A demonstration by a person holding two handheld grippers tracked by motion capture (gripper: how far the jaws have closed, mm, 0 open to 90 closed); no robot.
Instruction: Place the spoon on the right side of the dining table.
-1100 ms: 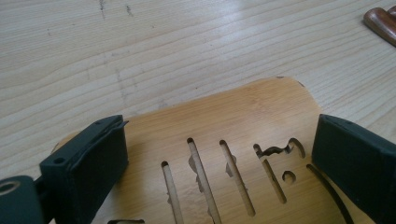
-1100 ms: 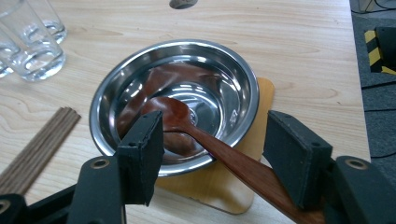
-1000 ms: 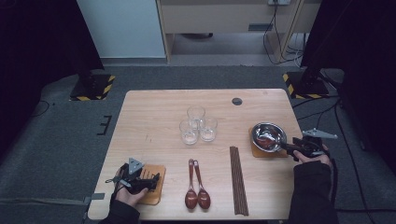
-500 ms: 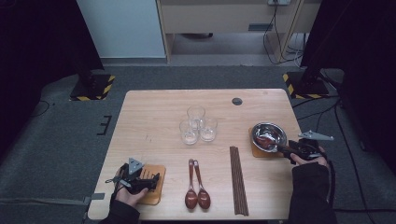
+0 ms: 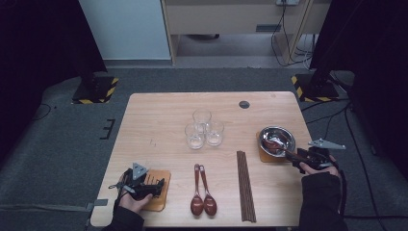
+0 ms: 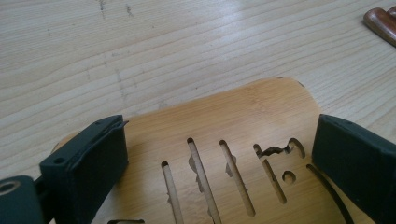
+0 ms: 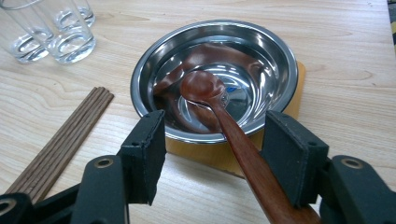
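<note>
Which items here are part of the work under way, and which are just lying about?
In use: wooden spoon lying in the steel bowl, between the open right gripper jaws; slotted wooden coaster under the left gripper.
Idle: three glasses, chopsticks, two spoons.

Table evenly lit, surroundings dark; glare in steel bowl (image 7: 215,79); high view soft

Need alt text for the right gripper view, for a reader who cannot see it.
A wooden spoon rests in a steel bowl, its handle passing between the right gripper's open jaws. The bowl sits on a wooden coaster, with chopsticks and glasses at left.
</note>
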